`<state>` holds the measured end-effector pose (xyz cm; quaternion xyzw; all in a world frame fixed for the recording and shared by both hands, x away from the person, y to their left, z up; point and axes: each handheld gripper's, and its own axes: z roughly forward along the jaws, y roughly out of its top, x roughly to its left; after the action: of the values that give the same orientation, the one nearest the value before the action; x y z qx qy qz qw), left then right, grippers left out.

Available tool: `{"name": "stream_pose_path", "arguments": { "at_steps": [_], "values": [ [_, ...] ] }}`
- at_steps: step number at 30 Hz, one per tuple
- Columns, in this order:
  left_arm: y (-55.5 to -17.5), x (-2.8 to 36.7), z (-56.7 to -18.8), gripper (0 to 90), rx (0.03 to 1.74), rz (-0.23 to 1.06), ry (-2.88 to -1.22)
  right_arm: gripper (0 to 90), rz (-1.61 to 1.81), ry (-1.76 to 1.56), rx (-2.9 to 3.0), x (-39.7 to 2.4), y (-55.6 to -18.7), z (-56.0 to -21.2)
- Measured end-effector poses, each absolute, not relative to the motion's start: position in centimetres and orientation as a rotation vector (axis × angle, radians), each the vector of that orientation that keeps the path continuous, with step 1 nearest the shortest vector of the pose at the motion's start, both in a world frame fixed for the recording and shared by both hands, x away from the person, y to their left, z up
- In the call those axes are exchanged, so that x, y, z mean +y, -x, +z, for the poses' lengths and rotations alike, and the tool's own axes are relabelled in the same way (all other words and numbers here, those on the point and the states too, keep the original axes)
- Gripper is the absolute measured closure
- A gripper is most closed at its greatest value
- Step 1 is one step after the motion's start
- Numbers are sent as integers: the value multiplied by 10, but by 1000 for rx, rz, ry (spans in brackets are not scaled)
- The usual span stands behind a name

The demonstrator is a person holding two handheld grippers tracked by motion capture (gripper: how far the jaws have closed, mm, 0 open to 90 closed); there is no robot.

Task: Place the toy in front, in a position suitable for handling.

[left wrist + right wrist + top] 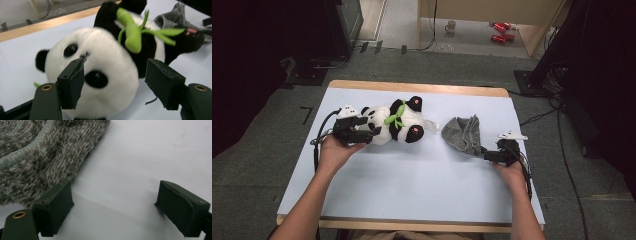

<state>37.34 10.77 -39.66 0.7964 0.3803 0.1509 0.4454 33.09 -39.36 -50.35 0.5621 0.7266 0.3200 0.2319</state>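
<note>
A lab recording bay.
My worktop (412,200) sits on grey carpet; dark equipment racks (332,25) upper left, cables (562,150) trailing right.

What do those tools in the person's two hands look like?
Each hand holds a black, blocky tool. The left gripper and the right gripper each carry a pale grey three-cornered plate on top and trail a black cable back along the forearm. Seen close up, the jaws are dark olive arms with a brass-coloured rivet hole, ending in chunky black rectangular pads. The forearms are bare, with no sleeves showing.
</note>
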Motion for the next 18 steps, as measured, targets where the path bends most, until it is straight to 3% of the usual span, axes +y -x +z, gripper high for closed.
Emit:
{"name": "stream_pose_path", "arguments": {
  "at_steps": [6,18],
  "values": [
    [-395,85,-371,376,901,335,-1972,128,879,-1545,1998,-394,-331,-503],
    [-422,52,-382,414,893,268,-2039,128,880,-1548,1997,-394,-331,-503]
  ]
}}
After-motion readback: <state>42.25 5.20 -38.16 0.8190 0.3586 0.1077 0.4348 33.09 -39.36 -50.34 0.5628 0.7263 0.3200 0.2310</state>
